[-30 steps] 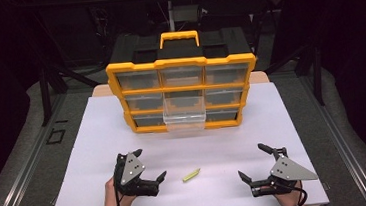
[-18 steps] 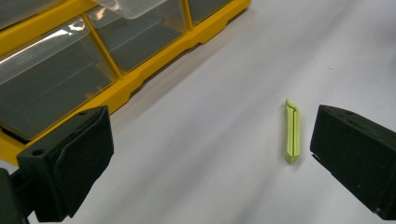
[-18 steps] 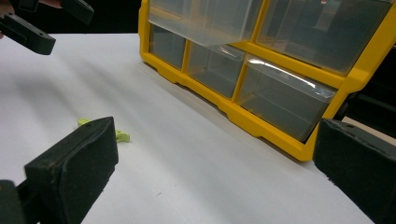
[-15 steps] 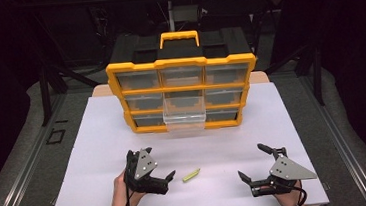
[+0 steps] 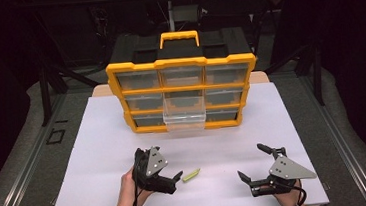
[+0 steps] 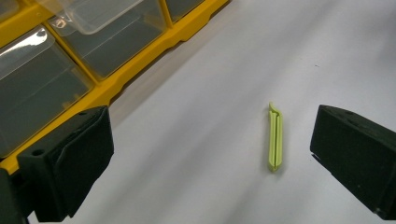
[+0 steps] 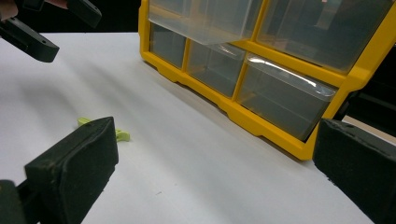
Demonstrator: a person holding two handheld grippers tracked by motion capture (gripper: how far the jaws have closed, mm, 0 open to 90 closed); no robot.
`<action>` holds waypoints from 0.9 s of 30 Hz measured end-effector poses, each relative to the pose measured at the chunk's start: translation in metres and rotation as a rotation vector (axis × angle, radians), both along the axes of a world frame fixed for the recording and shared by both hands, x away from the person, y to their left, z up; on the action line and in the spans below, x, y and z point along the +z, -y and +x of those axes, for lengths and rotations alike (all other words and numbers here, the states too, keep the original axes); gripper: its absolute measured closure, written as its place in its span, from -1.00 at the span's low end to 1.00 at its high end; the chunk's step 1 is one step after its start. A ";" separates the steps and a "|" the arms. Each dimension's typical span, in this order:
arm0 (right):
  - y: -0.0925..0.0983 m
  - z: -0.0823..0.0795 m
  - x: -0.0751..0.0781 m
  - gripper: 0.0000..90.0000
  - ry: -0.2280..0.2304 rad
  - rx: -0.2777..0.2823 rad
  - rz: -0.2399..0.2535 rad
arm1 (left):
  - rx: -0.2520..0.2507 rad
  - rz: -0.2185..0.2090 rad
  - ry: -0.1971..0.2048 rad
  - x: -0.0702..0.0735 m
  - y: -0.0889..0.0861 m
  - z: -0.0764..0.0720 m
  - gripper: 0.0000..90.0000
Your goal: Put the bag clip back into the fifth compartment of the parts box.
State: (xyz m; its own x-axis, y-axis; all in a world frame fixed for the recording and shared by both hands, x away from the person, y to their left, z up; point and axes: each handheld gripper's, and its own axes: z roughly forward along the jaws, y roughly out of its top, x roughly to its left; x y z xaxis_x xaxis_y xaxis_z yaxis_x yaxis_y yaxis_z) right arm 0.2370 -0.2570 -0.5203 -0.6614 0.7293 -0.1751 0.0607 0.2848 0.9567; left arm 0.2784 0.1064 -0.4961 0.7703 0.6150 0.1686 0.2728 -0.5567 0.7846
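A small yellow-green clip lies flat on the white table sheet, in front of the yellow drawer organizer and well apart from it. In the high view its long axis runs from lower left to upper right, with a shallow slope, so one end points toward the left gripper and the other end points to the right and slightly away from the person. In the left gripper view the clip stands almost straight up and down between the two black jaws, nearer to the right one, and its hooked tip is at the far end. The left gripper has its jaws wide apart and holds nothing; it is just beside the clip, not touching it. The right gripper rests near the front edge of the sheet, well apart from the clip, with its jaws also spread and empty. One clear drawer in the middle column of the organizer is pulled out.
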 end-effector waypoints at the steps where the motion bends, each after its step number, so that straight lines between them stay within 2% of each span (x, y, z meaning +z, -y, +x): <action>1: 0.000 0.000 0.000 -1.00 -0.002 0.000 -0.003 | -0.001 0.003 -0.003 0.000 0.002 0.001 -1.00; 13: 0.000 0.000 0.000 -1.00 -0.004 -0.001 -0.006 | -0.020 0.054 -0.027 0.002 0.022 0.004 -1.00; 16: -0.001 0.001 -0.001 -1.00 -0.006 0.001 -0.009 | -0.026 0.084 -0.032 0.001 0.027 0.005 -1.00; 27: -0.001 0.002 -0.001 -1.00 -0.009 0.001 -0.014 | -0.027 0.145 -0.081 -0.009 0.038 0.008 -0.97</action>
